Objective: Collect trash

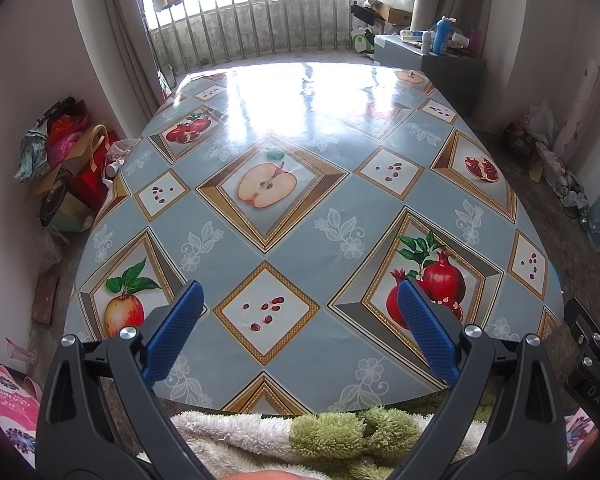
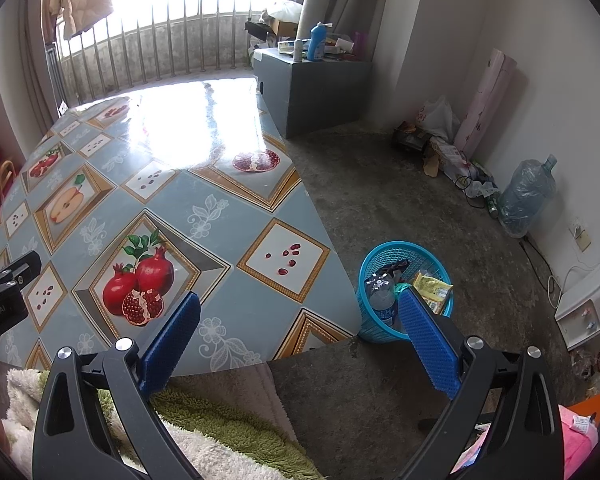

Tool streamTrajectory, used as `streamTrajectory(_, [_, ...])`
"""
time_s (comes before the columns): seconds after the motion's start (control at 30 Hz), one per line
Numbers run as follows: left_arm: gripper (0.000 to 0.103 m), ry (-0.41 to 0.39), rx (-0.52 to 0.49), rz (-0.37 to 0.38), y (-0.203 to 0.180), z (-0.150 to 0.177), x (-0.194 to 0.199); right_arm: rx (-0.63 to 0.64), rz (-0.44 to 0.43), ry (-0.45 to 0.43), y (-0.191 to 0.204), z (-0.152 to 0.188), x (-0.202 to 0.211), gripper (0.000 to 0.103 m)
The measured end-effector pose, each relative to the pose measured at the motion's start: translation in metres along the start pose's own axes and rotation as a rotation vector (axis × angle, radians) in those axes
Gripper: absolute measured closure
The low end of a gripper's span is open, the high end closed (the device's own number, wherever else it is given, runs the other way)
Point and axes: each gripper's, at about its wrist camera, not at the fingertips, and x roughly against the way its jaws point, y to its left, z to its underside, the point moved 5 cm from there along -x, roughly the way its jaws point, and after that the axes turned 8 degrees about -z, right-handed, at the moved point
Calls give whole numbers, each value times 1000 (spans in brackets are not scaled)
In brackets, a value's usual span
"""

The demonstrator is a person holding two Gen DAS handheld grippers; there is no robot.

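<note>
A blue plastic basket [image 2: 370, 264] stands on the concrete floor beside the table's right edge. Inside it lie a crushed clear bottle [image 2: 381, 292], a yellow wrapper [image 2: 432, 286] and a dark wrapper [image 2: 392, 268]. My right gripper [image 2: 300, 300] is open and empty, held above the table's near right corner, its right finger overlapping the basket. My left gripper [image 1: 300, 292] is open and empty above the near edge of the table [image 1: 300, 216]. The table is covered in a fruit-patterned oilcloth and no loose trash shows on it.
A grey cabinet [image 2: 320, 88] with bottles stands beyond the table's far right. Bags and a water jug [image 2: 524, 196] line the right wall. Boxes and bags [image 1: 68, 160] pile up left of the table. A fluffy green-and-white garment [image 1: 300, 432] lies below both grippers.
</note>
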Motion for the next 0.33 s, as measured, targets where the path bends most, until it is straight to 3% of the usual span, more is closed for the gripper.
streamTrajectory(0.33, [10,2,1,-1,0,0,0,-1,0,-1,0,0,0,7])
